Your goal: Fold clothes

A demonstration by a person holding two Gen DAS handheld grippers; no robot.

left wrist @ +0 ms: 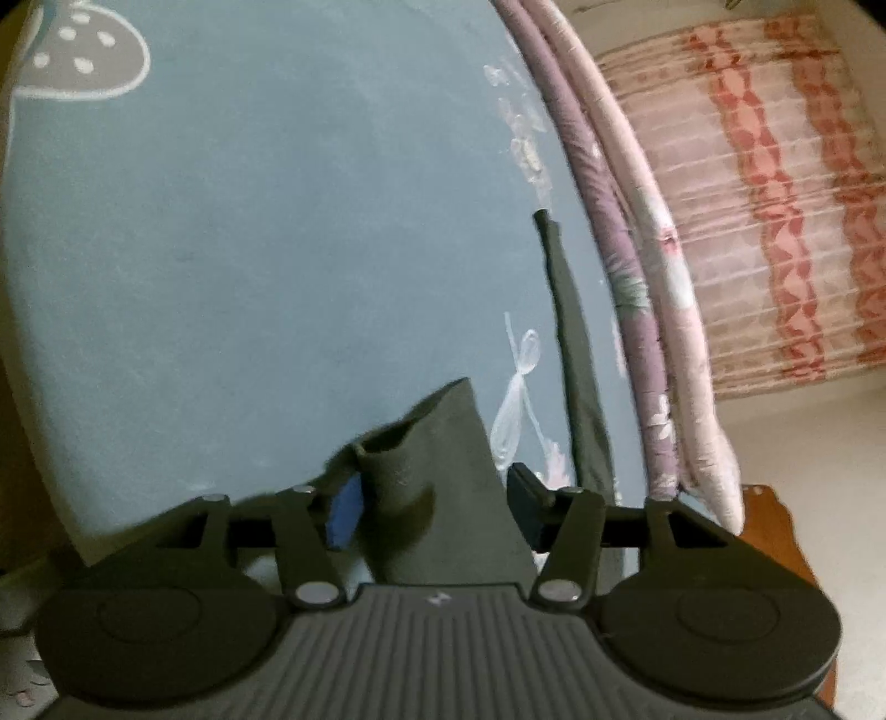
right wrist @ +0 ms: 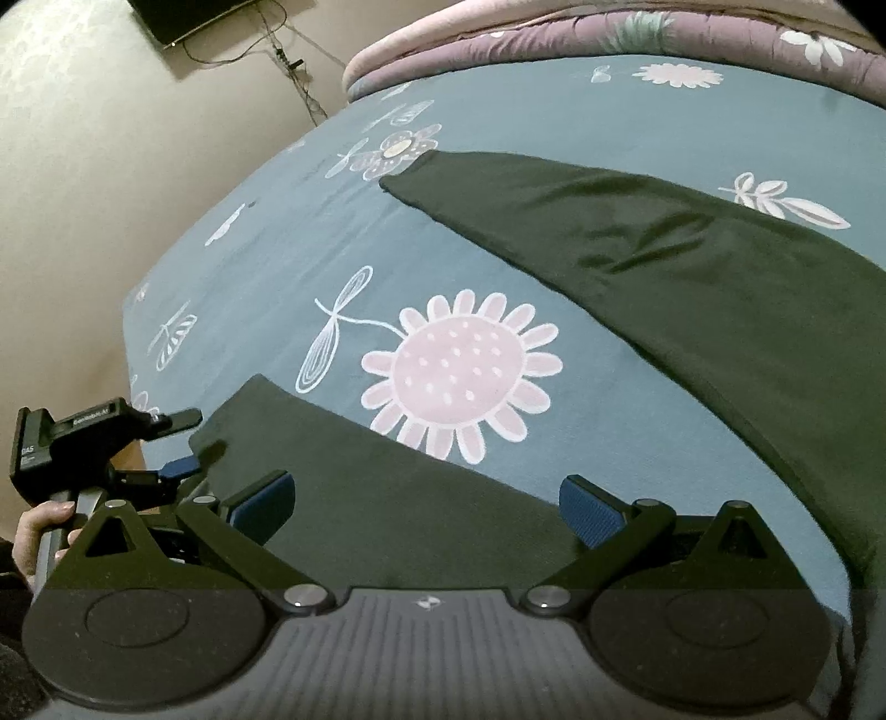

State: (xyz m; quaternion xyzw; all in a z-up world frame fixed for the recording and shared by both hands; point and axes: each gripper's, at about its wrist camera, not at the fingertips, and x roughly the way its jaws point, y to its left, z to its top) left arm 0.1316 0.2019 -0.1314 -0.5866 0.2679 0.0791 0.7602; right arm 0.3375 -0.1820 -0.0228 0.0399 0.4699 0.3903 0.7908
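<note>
Dark green trousers lie on a blue flowered bedsheet (right wrist: 277,232). One leg (right wrist: 637,238) stretches across the far side. The other leg (right wrist: 360,498) lies close under my right gripper (right wrist: 426,509), which is open, its blue pads wide apart over the cloth. In the left wrist view that leg's cuff (left wrist: 443,459) stands slightly raised between the fingers of my left gripper (left wrist: 433,512), which is open, the pads beside the cloth and not pressing it. The left gripper (right wrist: 185,443) also shows at the cuff's end, held by a hand (right wrist: 39,526). The second leg (left wrist: 576,354) runs away along the bed's edge.
Rolled purple and pink quilts (left wrist: 637,277) line one side of the bed (right wrist: 609,33). Beyond them hangs a pink patterned cloth (left wrist: 775,221). A wooden frame corner (left wrist: 775,526) and pale floor (right wrist: 111,166) border the bed. A dark screen with cables (right wrist: 188,16) stands by the wall.
</note>
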